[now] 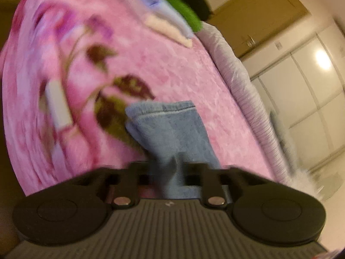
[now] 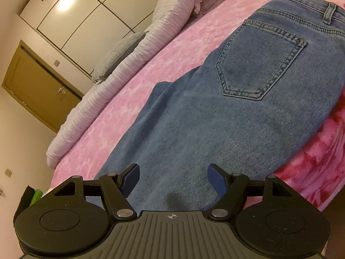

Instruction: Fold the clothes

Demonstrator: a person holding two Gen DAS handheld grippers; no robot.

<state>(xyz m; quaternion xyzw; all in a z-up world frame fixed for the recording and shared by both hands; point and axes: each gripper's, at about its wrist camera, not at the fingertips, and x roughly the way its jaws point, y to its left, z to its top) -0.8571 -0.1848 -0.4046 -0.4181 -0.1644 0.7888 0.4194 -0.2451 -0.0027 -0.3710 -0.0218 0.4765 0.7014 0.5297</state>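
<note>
The jeans (image 2: 226, 116) lie flat on a pink blanket (image 2: 163, 64) with a flower pattern, which covers a bed. In the right wrist view the seat of the jeans is seen, with one back pocket (image 2: 258, 64) facing up and a belt loop (image 2: 330, 14) near the waistband at the upper right. The cloth runs from there down toward the camera and passes under the right gripper (image 2: 173, 183). This gripper is spread wide, its two blue pads (image 2: 130, 182) stand well apart above the denim and nothing is between them.

In the left wrist view, which is blurred, the left gripper (image 1: 170, 172) is pressed together on one leg of the jeans (image 1: 172, 133). The denim rises from between the fingers and the hem end of the leg (image 1: 161, 108) is seen beyond them against the pink blanket.

Along the far edge of the bed lies a pale crinkled quilt (image 2: 120, 75), with a grey pillow (image 2: 118, 54) on it. At the far end of the blanket in the left view there are some folded clothes (image 1: 168, 15), light blue, white and green. Behind the bed stand a white wardrobe (image 2: 86, 17) and a brown door (image 2: 41, 86)
</note>
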